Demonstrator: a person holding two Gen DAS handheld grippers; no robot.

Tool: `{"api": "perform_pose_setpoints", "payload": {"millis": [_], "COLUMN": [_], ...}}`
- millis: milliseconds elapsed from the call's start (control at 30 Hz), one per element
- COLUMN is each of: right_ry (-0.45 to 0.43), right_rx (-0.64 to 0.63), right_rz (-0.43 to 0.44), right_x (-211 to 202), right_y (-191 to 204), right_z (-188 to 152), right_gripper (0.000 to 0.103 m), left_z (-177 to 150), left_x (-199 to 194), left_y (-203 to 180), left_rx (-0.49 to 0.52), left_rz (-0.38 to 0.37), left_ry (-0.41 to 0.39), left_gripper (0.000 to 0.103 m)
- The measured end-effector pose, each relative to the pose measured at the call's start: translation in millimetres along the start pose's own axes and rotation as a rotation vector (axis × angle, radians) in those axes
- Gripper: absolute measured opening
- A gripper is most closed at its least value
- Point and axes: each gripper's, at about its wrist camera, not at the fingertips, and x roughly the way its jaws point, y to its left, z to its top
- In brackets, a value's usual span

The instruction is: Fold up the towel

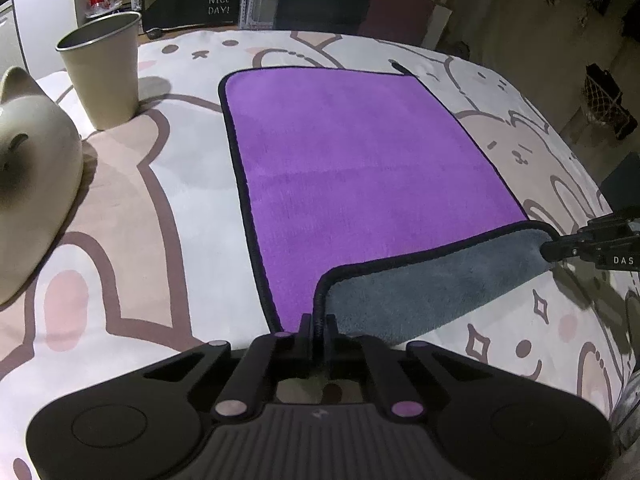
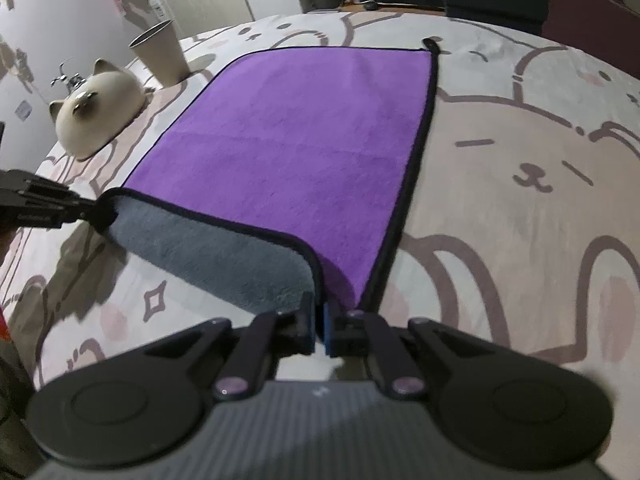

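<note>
A purple towel (image 1: 352,152) with black trim and a grey underside lies flat on the patterned table cover; it also shows in the right wrist view (image 2: 296,148). Its near edge is lifted and turned over, showing the grey side (image 1: 420,292). My left gripper (image 1: 319,330) is shut on the towel's near left corner. My right gripper (image 2: 320,326) is shut on the near right corner. In the left wrist view the right gripper (image 1: 556,250) shows at the far right, and in the right wrist view the left gripper (image 2: 86,214) shows at the far left.
A beige cup (image 1: 104,68) and a cream cat-shaped ornament (image 1: 32,184) stand left of the towel; both show in the right wrist view, the cup (image 2: 160,52) behind the ornament (image 2: 98,110). The table's right edge (image 1: 600,188) drops to the floor. Boxes and clutter stand behind.
</note>
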Motion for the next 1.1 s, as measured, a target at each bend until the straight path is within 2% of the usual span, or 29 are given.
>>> {"api": "perform_pose_setpoints", "payload": {"millis": [200, 600, 1100], "right_ry": [-0.046, -0.15, -0.271], "right_rx": [-0.038, -0.013, 0.003], "right_rz": [-0.041, -0.09, -0.171], "right_x": [-7.3, -22.2, -15.0], "right_y": [6.4, -0.4, -13.5], "right_z": [5.5, 36.4, 83.9], "right_gripper": [0.004, 0.004, 0.004], "left_z": [9.9, 43.5, 94.8], "left_x": [-7.0, -22.5, -19.3], "left_y": [2.5, 5.9, 12.1], "left_rx": [-0.034, -0.096, -0.064], "left_rz": [0.015, 0.036, 0.132], "left_ry": [-0.033, -0.143, -0.275], "left_gripper": [0.004, 0.004, 0.005]}}
